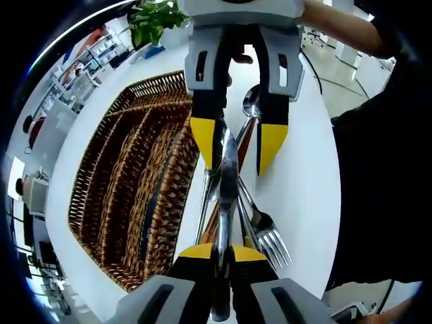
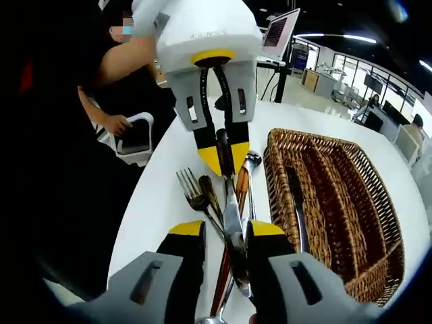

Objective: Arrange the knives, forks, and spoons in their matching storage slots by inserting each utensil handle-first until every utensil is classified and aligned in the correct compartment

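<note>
Left gripper [image 1: 222,253] nearest the lens, jaws pinched on one end of a table knife [image 1: 228,182]; right gripper [image 1: 238,154] faces it at the far end, jaws spread either side of the blade. Wicker tray [image 1: 128,196] lies just beside, one knife already in a slot [image 2: 297,202], slots parallel to the held knife; loose fork [image 1: 270,237] and spoon [image 1: 250,102] on the table [image 1: 304,182] beneath; likely a sideways carry, left nearer.

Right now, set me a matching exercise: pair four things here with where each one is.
Things:
1. silver knife
2. fork
3. dark-handled utensil
4. potted plant

Places:
A. in a slot of the wicker basket
B. clamped in the left tongs
C. standing past the basket's end
D. lying on the white table beside the basket

Pairs: 1-B, 2-D, 3-A, 4-C
</note>
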Tool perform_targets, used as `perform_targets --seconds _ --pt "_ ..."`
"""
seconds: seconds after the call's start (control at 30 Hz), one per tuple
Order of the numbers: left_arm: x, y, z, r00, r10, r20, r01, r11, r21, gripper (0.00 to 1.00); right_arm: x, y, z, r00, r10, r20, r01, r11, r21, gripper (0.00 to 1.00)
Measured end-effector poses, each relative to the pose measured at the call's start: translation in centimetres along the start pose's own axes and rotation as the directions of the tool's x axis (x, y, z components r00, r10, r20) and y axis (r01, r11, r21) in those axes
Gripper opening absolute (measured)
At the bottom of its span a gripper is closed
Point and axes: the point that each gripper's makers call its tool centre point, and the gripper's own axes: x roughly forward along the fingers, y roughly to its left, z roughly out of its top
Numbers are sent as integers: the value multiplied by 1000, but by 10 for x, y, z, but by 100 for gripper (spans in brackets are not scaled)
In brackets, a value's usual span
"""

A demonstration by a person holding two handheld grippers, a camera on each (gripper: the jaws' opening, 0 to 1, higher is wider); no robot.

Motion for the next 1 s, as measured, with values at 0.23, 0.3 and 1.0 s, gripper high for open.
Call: perform_targets --seconds 0.23,0.3,1.0 --pt "-6 1 4 1000 -5 -6 5 1000 15 6 8 -1 -3 1000 17 -18 -17 1000 -16 20" --pt "-8 2 5 1000 -10 -10 10 1000 20 6 10 -1 -4 1000 18 -19 -18 1000 -19 20" --pt "-16 4 11 999 -27 -42 30 998 53 6 26 -5 -12 1000 -5 -21 3 997 -74 13"
